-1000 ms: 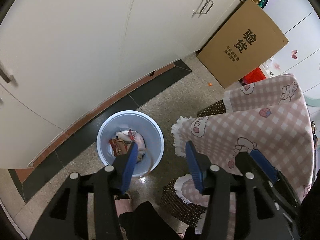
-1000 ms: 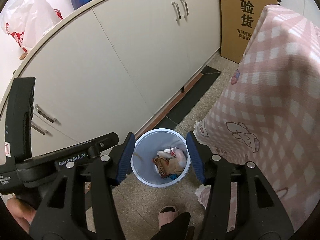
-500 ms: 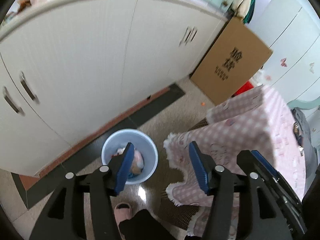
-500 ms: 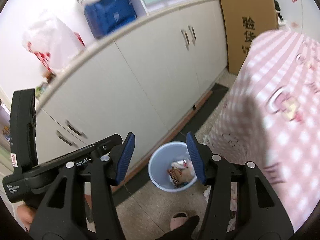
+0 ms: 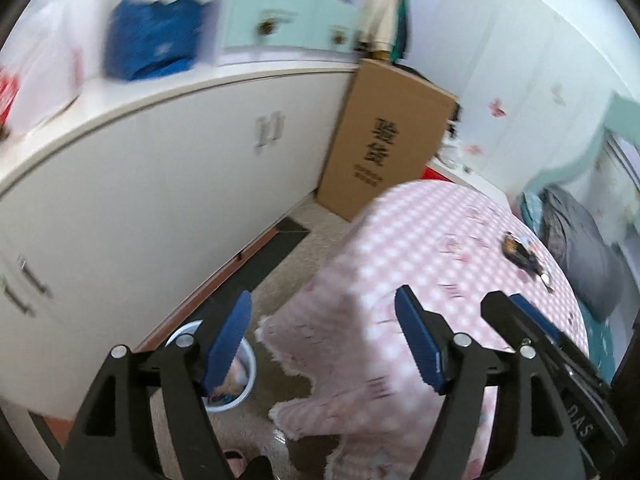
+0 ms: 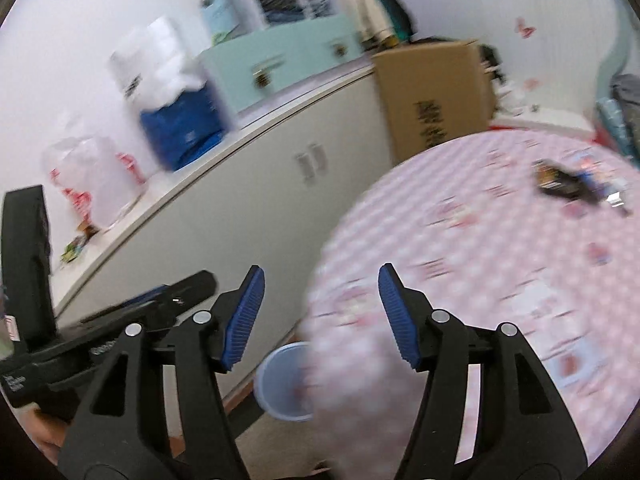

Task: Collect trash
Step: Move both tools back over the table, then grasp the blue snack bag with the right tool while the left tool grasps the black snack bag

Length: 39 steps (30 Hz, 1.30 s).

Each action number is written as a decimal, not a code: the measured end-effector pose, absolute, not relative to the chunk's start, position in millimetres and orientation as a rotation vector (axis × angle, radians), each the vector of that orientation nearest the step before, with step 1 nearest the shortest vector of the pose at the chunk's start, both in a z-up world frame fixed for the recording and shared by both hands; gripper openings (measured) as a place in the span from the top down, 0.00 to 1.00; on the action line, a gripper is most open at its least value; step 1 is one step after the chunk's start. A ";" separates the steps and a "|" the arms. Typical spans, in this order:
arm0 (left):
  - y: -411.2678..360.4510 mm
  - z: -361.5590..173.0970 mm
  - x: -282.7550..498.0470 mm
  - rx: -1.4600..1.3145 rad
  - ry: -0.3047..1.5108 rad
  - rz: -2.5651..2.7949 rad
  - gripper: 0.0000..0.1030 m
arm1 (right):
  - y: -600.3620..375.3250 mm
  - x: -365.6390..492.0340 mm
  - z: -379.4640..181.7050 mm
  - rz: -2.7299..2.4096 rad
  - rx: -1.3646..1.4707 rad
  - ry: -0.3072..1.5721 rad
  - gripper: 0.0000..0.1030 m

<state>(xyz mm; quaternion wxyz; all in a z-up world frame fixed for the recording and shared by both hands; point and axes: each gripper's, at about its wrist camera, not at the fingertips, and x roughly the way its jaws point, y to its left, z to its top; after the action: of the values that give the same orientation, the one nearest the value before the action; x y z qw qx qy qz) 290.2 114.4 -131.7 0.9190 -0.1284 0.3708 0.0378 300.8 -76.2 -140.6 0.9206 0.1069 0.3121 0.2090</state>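
Both grippers are up over the near edge of the worktop and everything is smeared with motion. The left gripper [image 5: 324, 340] has its blue pads spreading apart, jaws opening, nothing between them but the view of floor and cloth. The right gripper [image 6: 320, 316] is doing the same, jaws opening and empty, with the other tool's black body crossing at its lower left.

Just below the left one, down on the speckled floor [image 5: 280, 276], sits the pale blue trash bin [image 5: 250, 364], half hidden behind the left pad, with crumpled scraps showing inside; from the right wrist view the bin [image 6: 280, 380] peeks out beside the hanging cloth. A pink slipper [image 5: 236, 460] shows at the bottom edge.

The worktop is a round table under a pink checked tablecloth [image 5: 432, 240] with cartoon prints, its scalloped hem drooping toward the floor just beside the bin. Farther across the cloth lies a dark crumpled wrapper [image 6: 568, 184], well apart from both grippers, with a small shiny scrap [image 6: 614, 199] just beside it.

Beyond the table runs a long white cabinet [image 5: 160, 184], with a dark strip of flooring at its foot. A tall cardboard box [image 5: 384, 148] with printed characters leans at its far end. On top of the cabinet: a blue pack [image 6: 184, 124], clear plastic bags [image 6: 92, 176], and a mint-green drawer chest [image 6: 280, 64]. At the far right, a grey bundle of fabric [image 5: 580, 248].
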 end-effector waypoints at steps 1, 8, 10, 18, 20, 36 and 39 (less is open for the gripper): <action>98.1 -129.9 298.0 -0.239 0.767 0.053 0.29 | -96.1 305.5 -139.8 0.394 0.219 0.631 0.40; -12.2 -136.3 360.5 -0.105 0.811 -0.099 0.29 | -193.7 343.7 -147.6 0.142 0.024 0.585 0.32; -39.8 -143.4 384.2 -0.103 0.838 -0.129 0.29 | -213.1 354.9 -153.3 0.098 -0.015 0.589 0.30; -101.1 -164.2 450.6 -0.075 0.858 -0.176 0.29 | -249.6 423.3 -188.2 0.049 -0.251 0.646 0.27; -110.1 -170.7 467.4 -0.072 0.869 -0.184 0.29 | -248.3 437.2 -198.9 0.054 -0.280 0.679 0.27; -166.5 -207.0 531.6 -0.078 0.910 -0.239 0.29 | -305.8 471.1 -201.4 0.058 0.017 0.762 0.87; -174.9 -206.7 530.7 -0.060 0.909 -0.272 0.48 | -306.3 470.0 -198.8 0.070 0.029 0.752 0.90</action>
<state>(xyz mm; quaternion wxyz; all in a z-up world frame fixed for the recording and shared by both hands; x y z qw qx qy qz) 530.7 -174.9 -206.7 0.8892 -0.0291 0.4375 -0.1311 470.0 -306.3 -198.8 0.9295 0.0143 0.3670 0.0341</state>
